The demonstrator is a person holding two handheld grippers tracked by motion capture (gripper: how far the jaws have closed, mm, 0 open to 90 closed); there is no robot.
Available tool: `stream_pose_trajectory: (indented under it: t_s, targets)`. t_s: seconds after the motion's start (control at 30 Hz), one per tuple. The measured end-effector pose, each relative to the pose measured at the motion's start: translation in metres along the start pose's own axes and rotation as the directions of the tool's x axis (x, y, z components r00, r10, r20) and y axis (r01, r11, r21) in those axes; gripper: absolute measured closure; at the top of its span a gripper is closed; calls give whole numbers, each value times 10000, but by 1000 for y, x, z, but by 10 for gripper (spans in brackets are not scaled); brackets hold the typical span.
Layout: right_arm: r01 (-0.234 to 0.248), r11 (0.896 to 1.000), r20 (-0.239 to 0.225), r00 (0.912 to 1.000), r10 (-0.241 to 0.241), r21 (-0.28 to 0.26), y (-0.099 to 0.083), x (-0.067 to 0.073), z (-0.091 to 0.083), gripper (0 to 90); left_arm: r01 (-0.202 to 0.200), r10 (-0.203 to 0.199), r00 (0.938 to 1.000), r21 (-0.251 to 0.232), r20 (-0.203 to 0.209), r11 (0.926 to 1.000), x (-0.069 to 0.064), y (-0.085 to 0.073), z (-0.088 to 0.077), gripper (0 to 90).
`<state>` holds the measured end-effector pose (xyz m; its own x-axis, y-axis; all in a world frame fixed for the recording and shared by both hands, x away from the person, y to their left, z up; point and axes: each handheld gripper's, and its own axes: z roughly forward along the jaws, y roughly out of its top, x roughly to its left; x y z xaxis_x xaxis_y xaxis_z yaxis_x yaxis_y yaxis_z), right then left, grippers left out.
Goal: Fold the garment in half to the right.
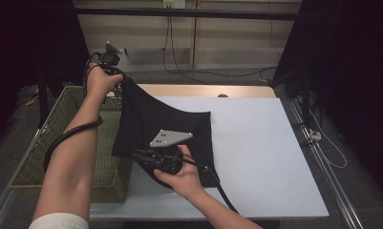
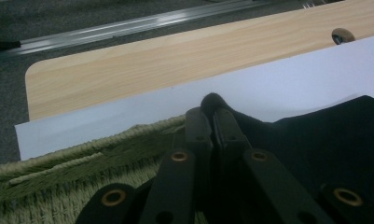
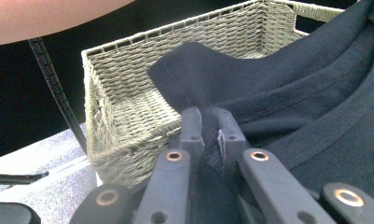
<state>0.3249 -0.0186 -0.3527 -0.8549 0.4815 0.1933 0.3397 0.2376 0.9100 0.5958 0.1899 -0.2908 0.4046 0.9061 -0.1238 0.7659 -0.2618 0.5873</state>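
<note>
Here, a soft black cloth shirt [image 1: 151,124] held up at two spots, stretched partly over the white-topped bench [image 1: 265,157] and partly over the green woven basket [image 1: 41,143]. Left gripper [image 2: 212,109] far up by the basket's back corner, jaws shut tight on a pinch of the shirt. Right gripper [image 3: 208,116] nearer, jaws also shut tight on the shirt's edge, just beside the basket.

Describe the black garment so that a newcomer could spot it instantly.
Start at the pale table top; at its left edge stands a woven basket. The black garment hangs spread between them, pinched by the left gripper and right gripper. It is the one soft, dark cloth there.
</note>
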Motion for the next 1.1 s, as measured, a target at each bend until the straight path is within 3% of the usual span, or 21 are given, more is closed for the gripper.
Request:
stream_pose_trajectory:
  t_s: [0.07,0.1,0.13,0.2,0.23,0.33,0.4,0.57,0.6,0.67,0.73,0.77,0.8,0.93,0.97,1.0,1.1]
  targets:
    - [-21,10000,-13,10000,21,-39,0,0,0,851,4,-4,10000,53,-9,10000,0,0,-1,866]
    - [-23,10000,-16,10000,23,-63,1,1,0,851,-212,212,9998,189,-15,9996,3,1,-3,865]
    - [-22,10000,-22,10000,22,-70,1,1,1,851,-1,1,10000,48,-3,10000,2,1,-4,865]
    - [68,10000,22,10000,-67,-48,2,3,1,851,-204,205,9998,189,-33,9996,4,1,-7,866]
    - [101,9999,-8,9999,-101,-96,3,3,1,851,19,-19,10000,13,-42,10000,3,1,-7,866]
    - [109,9999,-25,9999,-110,-102,3,3,1,851,-7,5,9997,-74,-245,10000,5,0,-10,865]
    - [111,9999,-28,9999,-111,-79,4,4,2,851,-193,195,9998,178,-96,9997,7,1,-15,866]
    - [219,9996,-43,9997,-220,-149,8,8,2,851,-33,32,9999,-48,-152,10000,6,3,-19,865]
    - [210,9996,-47,9998,-210,-181,8,8,2,851,-334,337,9992,171,-192,9993,8,3,-21,866]
    - [218,9996,-51,9997,-219,-196,9,9,2,851,-77,71,9993,-162,-378,9998,7,2,-20,866]
    - [180,9996,-81,9998,-182,-216,10,9,3,851,-42,41,9997,-50,-232,10000,8,2,-22,866]
    - [254,9995,-85,9996,-255,-202,10,9,4,851,-205,208,9994,136,-265,9997,10,2,-22,866]
    - [254,9995,-81,9996,-256,-171,9,9,4,851,42,-43,9996,-15,-270,10000,9,1,-21,866]
    - [235,9995,-131,9996,-237,-189,8,9,6,851,0,0,9997,-20,-247,10000,10,1,-24,866]
    - [246,9995,-116,9996,-248,-185,9,9,6,851,-294,298,9993,213,-215,9993,12,2,-26,866]
    - [276,9995,-109,9996,-278,-162,9,9,6,851,-1,-1,9997,-52,-250,10000,11,2,-26,866]
    - [182,9994,-143,9997,-186,-290,11,9,6,851,-4,3,9996,-35,-276,10000,12,3,-28,866]
